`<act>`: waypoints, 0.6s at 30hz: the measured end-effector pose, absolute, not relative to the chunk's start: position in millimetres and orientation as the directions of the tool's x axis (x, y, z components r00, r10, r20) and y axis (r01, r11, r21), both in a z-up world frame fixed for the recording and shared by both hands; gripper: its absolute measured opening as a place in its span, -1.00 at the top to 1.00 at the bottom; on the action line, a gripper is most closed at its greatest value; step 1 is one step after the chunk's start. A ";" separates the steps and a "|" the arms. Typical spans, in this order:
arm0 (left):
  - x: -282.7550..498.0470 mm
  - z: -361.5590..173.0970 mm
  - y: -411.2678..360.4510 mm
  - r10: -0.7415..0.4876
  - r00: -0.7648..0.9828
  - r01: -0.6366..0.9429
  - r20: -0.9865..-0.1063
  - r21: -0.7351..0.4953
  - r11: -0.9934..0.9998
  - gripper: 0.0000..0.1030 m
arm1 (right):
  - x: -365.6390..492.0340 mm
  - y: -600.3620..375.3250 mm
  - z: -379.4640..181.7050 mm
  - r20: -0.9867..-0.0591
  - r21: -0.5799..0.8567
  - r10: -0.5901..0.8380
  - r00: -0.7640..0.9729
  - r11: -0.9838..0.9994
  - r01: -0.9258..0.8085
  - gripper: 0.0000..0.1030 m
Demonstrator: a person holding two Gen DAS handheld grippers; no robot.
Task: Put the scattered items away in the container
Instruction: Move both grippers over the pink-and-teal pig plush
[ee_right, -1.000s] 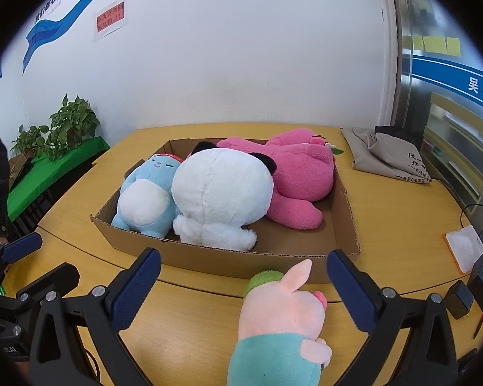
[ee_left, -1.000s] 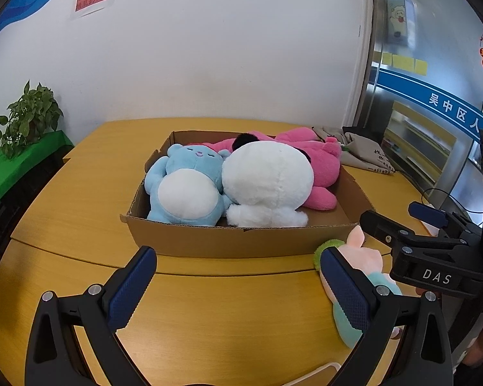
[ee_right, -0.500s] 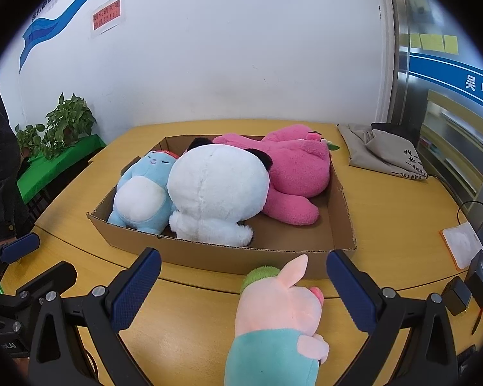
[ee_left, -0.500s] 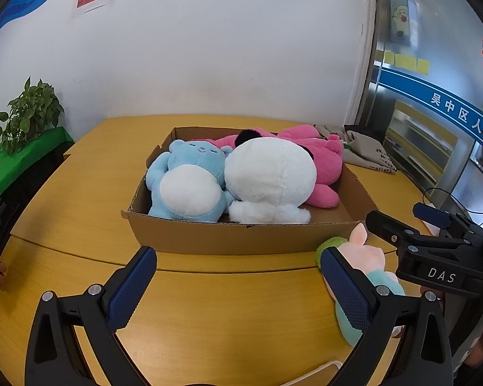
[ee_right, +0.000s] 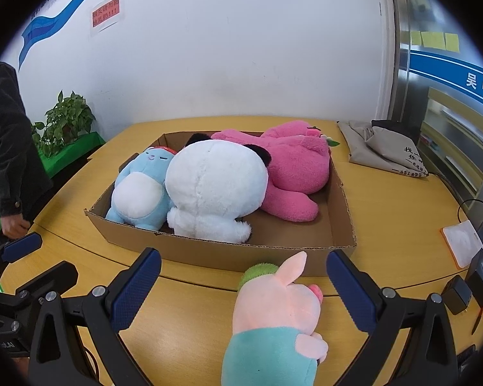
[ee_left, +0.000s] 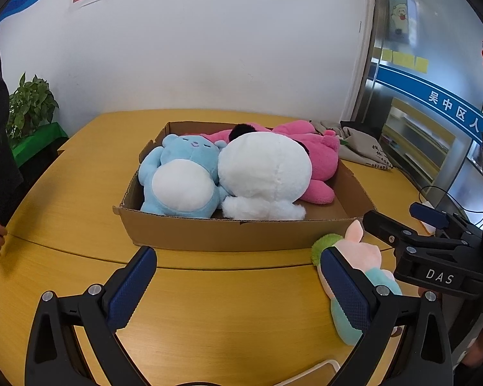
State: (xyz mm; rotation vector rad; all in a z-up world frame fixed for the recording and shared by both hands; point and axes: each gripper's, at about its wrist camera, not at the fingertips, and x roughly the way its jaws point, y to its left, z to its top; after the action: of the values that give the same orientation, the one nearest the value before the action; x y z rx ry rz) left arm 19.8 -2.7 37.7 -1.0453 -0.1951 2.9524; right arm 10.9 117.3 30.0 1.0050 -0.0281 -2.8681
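Both views have crept closer to the cardboard box (ee_right: 228,251) over 1 second. Right gripper (ee_right: 243,292) jaws apart, straddling the pig plush (ee_right: 273,308) on the surface at 6 o'clock of the box, not yet clamped. Left gripper (ee_left: 238,283) jaws apart, empty; 3 plushies already boxed.

left hand-held gripper (ee_left: 238,284): jaws spread wide, blue pads facing each other, nothing between them, held level and low | right hand-held gripper (ee_right: 243,289): jaws spread wide, blue pads on either side, not pressing on anything | the two sit side by side, close, both aimed forward
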 end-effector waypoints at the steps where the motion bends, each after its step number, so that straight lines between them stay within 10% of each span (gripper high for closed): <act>1: 19.2 37.6 -1.8 0.045 -0.777 0.038 -0.628 -0.118 -0.992 -1.00 | 10.9 118.5 29.6 -0.623 0.052 -0.102 -0.776 -0.995 0.088 -0.99; 18: 8.8 32.0 15.9 0.072 -0.752 0.011 -0.655 -0.122 -0.992 -1.00 | 12.2 137.7 25.8 -0.623 0.077 -0.104 -0.775 -0.994 0.072 -0.99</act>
State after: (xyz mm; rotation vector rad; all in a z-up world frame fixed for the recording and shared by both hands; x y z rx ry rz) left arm 8.8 15.9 32.0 -1.0937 -0.1840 2.9048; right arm 12.2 137.7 25.8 1.0128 -0.0739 -2.8738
